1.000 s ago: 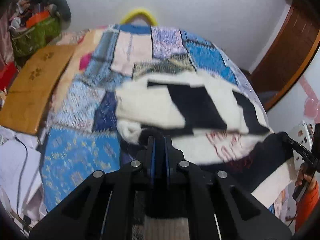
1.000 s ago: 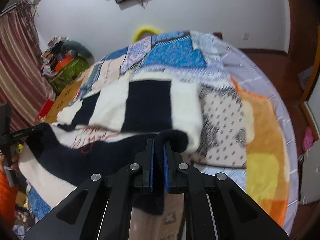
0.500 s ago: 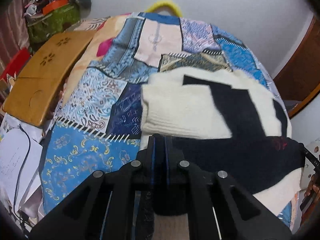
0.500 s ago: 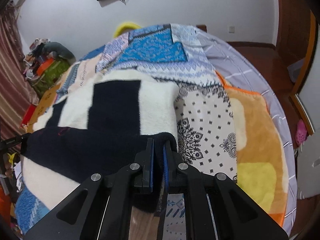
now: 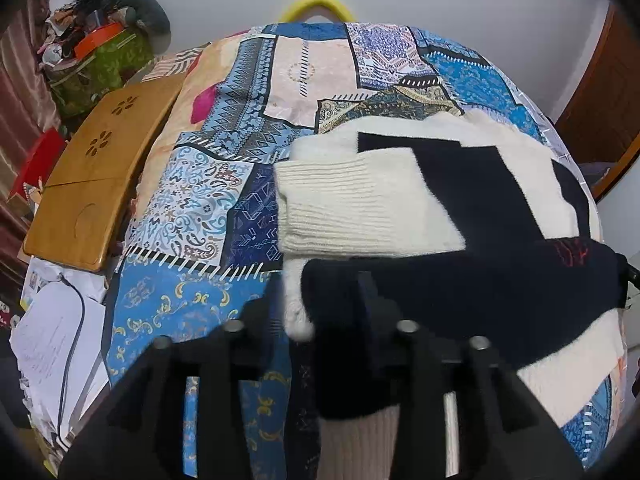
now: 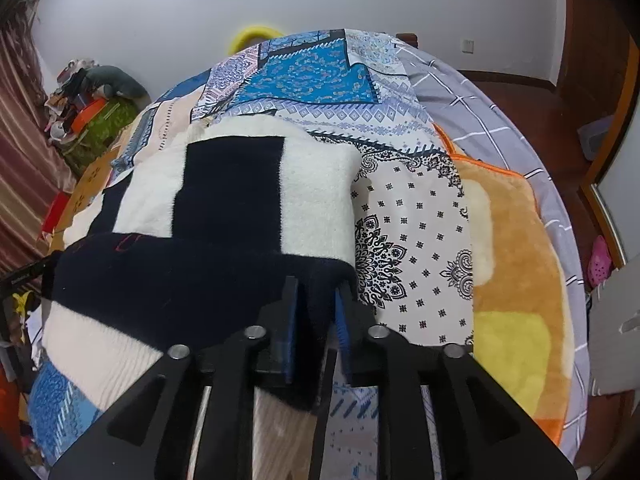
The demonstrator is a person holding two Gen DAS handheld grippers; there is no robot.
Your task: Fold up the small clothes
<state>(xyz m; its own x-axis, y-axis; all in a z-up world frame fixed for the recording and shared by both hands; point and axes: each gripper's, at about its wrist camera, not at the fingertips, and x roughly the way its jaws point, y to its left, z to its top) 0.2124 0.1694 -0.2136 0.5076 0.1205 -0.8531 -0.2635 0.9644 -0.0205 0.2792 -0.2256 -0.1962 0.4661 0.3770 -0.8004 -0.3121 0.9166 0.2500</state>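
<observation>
Sweater [image 5: 400, 208], cream and navy, lies folded on the bed's patchwork quilt [image 5: 192, 200]; I see both the left tool [image 5: 320, 308] and right tool [image 6: 316, 300] just opening, navy hem loose between their jaws.

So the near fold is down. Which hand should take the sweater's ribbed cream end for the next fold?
Left, probably. The ribbed cream end lies just beyond the left gripper, whose jaws have just been opening around the sweater. The right gripper sits at the opposite edge, beside the patchwork bedspread.
</observation>
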